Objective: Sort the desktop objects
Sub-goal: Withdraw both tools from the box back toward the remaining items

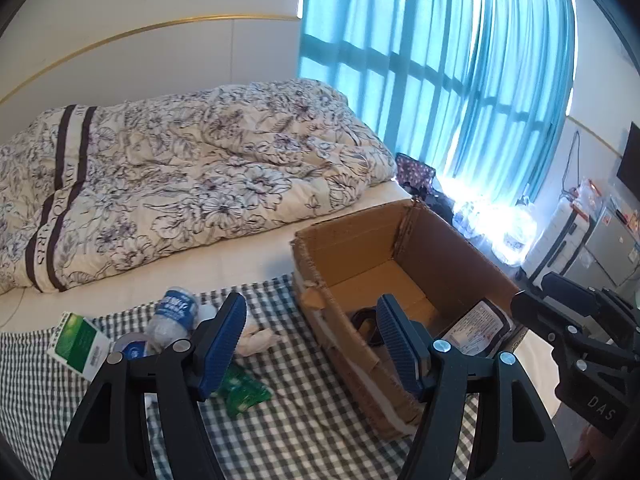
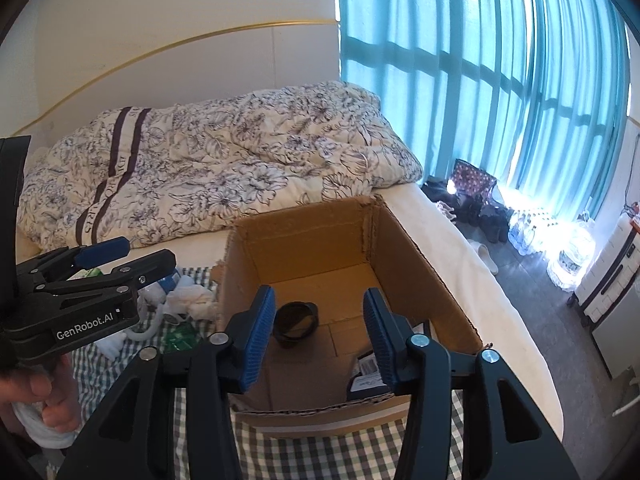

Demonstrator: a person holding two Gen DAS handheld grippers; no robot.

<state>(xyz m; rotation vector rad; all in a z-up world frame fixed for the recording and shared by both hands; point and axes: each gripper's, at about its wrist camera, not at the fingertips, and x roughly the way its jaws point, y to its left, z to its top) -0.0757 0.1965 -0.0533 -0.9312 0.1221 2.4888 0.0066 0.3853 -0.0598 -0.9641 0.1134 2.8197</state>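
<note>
Daylight through the curtains [image 1: 440, 60] glares; fisheye edges bend darkly.

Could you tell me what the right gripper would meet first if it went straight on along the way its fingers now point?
Probably the round black container lying on the floor of the open brown cardboard box; the open, empty right gripper aims down into it, though depth is unclear.
</note>
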